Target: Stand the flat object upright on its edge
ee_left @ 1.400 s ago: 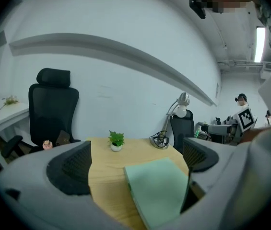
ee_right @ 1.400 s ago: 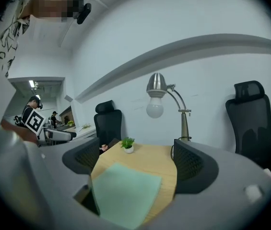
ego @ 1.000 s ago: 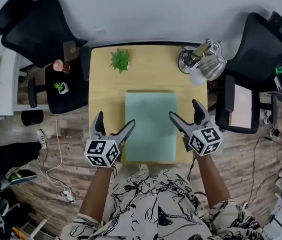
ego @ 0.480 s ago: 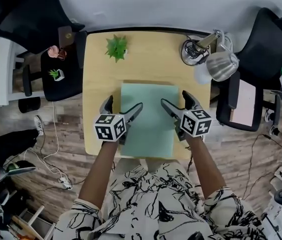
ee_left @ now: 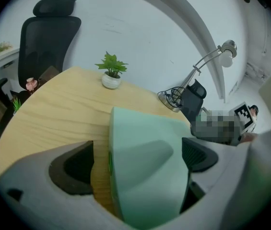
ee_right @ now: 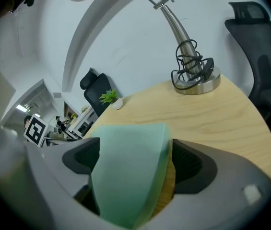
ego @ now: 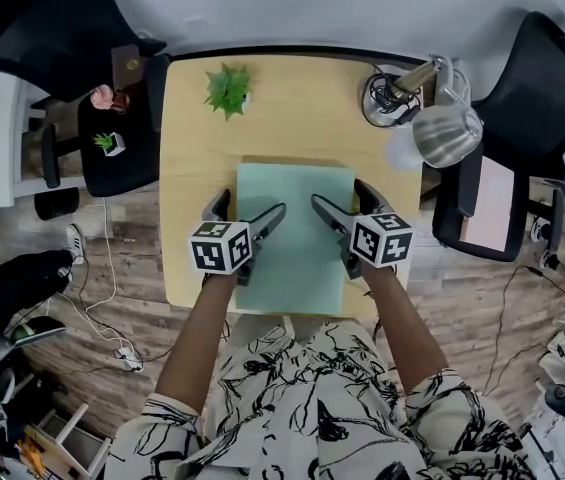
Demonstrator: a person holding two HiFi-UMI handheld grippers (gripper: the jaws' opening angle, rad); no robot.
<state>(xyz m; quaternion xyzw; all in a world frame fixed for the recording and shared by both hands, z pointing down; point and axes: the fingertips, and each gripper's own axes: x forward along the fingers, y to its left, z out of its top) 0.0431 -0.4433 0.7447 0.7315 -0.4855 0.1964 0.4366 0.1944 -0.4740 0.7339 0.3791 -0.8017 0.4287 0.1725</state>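
A pale green flat slab (ego: 297, 238) lies flat on the wooden table (ego: 187, 168). My left gripper (ego: 252, 205) is open and straddles the slab's left edge (ee_left: 110, 147), with one finger beside it over bare wood and the other over its top. My right gripper (ego: 340, 195) is open too and straddles the slab's right edge (ee_right: 168, 143) the same way. In the left gripper view the slab (ee_left: 145, 166) fills most of the gap in the left gripper (ee_left: 137, 162). The right gripper view shows the slab (ee_right: 125, 176) between the pads of the right gripper (ee_right: 135, 162).
A small potted plant (ego: 227, 88) stands at the table's far left. A desk lamp (ego: 445, 133) with a cable-wrapped round base (ego: 387, 98) stands at the far right corner. Black office chairs (ego: 57, 28) (ego: 552, 68) flank the table; one seat holds a tiny plant (ego: 110, 144).
Both grippers have moved forward from the table's near edge and inward, so that they now straddle the slab's side edges. The slab has not moved.
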